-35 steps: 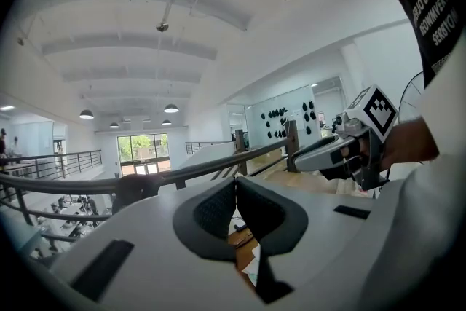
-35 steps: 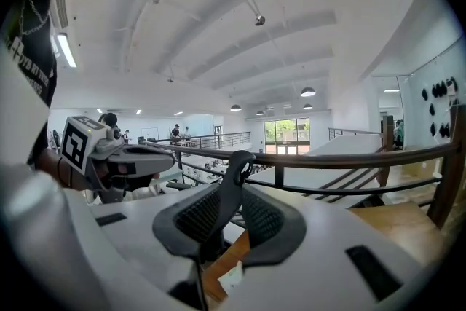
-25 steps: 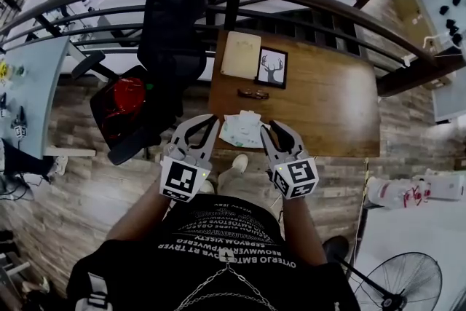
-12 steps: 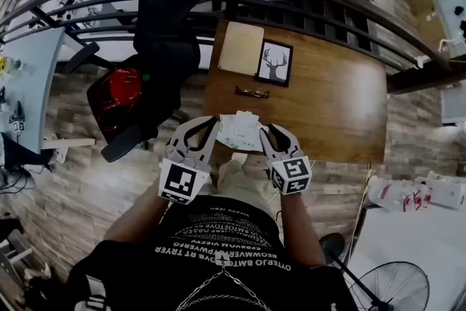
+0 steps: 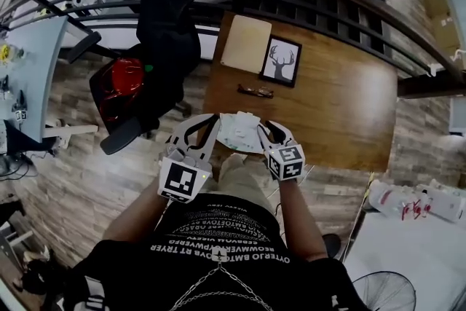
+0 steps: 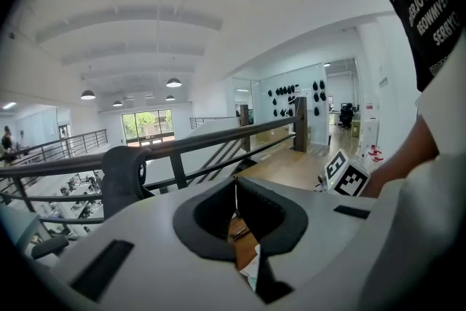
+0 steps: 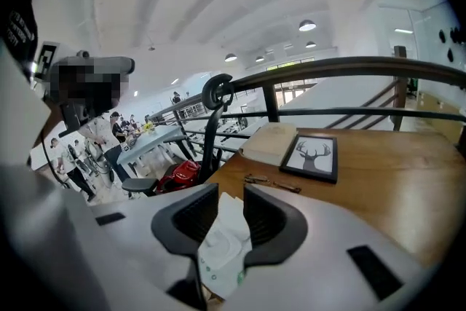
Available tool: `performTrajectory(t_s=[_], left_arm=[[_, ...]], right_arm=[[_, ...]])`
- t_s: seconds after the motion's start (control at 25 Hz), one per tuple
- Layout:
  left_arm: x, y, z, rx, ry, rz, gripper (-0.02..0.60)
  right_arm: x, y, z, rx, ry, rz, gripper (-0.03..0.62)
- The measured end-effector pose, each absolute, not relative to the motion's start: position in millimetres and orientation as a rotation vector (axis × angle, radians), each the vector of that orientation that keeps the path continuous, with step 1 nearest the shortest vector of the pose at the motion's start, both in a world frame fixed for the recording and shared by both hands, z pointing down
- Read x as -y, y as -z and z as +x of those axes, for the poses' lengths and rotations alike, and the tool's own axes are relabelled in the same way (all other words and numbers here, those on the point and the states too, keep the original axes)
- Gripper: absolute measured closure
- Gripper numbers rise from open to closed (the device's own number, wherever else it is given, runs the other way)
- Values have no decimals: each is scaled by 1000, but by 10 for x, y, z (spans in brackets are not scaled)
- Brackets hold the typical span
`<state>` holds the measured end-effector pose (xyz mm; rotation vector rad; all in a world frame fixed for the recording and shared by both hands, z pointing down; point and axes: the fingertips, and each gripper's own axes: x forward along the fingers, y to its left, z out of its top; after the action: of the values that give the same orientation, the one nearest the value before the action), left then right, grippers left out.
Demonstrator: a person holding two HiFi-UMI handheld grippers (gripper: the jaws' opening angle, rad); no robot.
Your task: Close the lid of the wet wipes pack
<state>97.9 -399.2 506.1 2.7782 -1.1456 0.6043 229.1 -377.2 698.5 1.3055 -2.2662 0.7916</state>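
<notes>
Wet wipes pack (image 5: 242, 132): white, seemingly green-marked. Table (image 5: 342, 105): brown woodgrain. Far picture (image 5: 280, 62): black frame, black deer on white.

White wet wipes pack (image 5: 242, 133) on table (image 5: 342, 105)

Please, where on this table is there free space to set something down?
The right half of the table is bare wood, from the deer picture across to the right edge and down to the near edge. The left part is crowded: the beige pad beside the picture at the back, the glasses in front of them, and the wet wipes pack at the near edge.
</notes>
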Motion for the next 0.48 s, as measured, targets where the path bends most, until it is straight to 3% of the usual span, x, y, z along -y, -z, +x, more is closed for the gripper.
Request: performTrajectory(t_s=[0.48], left_arm=[[4167,-5061,997,1202,-661,2747,552]], right_arm=[[3964,-7672,2250,2247,-954,1166,466]])
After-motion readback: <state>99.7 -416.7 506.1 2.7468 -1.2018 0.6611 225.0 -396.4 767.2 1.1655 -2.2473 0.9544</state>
